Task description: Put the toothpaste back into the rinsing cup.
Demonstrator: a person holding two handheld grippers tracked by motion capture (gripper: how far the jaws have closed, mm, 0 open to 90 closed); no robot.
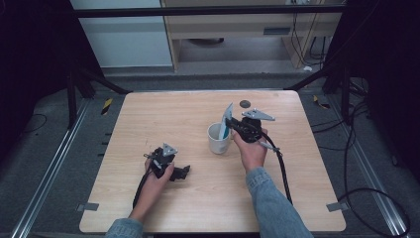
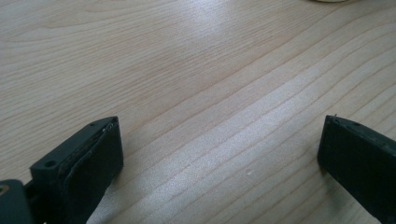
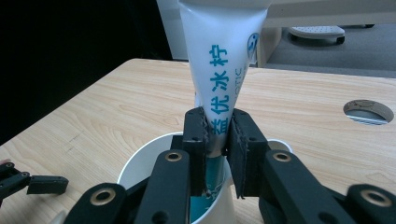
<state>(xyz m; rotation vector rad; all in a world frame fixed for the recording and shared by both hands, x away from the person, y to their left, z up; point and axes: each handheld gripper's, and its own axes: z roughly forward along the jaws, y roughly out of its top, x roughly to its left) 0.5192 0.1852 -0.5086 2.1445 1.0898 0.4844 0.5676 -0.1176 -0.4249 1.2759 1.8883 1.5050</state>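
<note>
A white tube (image 1: 228, 118) with teal lettering stands upright with its lower end inside a white cup (image 1: 218, 140) right of the table's middle. My right gripper (image 1: 232, 125) is shut on the tube just above the cup's rim. In the right gripper view the two pads (image 3: 195, 135) press the tube (image 3: 224, 60) from both sides over the cup (image 3: 140, 158). My left gripper (image 1: 183, 172) rests low over the wood at the front left, apart from the cup. Its jaws stand wide open in the left gripper view (image 2: 219, 144), with bare table between them.
A round grommet hole (image 1: 244, 103) is set into the wooden table (image 1: 163, 119) behind the cup. The right gripper's cable (image 1: 283, 171) trails toward the front edge. Dark frame posts flank the table, and a wooden shelf unit (image 1: 237, 29) stands beyond it.
</note>
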